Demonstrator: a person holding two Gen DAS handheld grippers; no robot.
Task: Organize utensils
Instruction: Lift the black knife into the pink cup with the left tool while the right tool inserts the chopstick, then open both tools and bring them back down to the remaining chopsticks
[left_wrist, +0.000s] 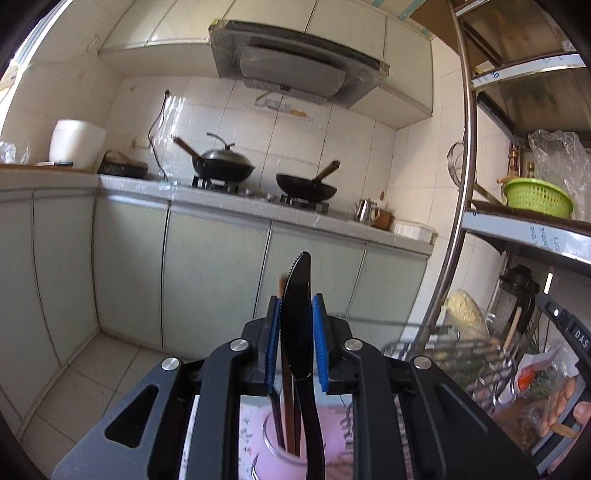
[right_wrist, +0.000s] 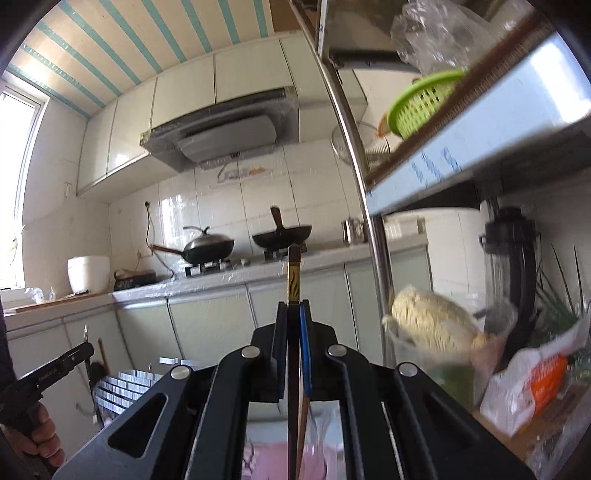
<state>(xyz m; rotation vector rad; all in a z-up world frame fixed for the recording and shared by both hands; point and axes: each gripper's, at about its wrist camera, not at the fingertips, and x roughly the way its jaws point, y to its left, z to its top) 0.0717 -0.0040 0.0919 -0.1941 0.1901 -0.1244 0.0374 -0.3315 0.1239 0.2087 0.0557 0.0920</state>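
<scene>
The left gripper stands narrow around a black plastic knife, which points upward between the blue pads; whether the pads really press the blade I cannot tell, and the knife's handle goes down below the gripper into a pink cup, beside brown chopsticks that stand in the same cup. The right gripper is closed on a dark chopstick with a gold pattern, whose decorated end rises above the fingertips, while its lower part runs down under the gripper. Far in front of both grippers is the kitchen counter with two woks, and to their right a metal shelf carries a green basket.
</scene>
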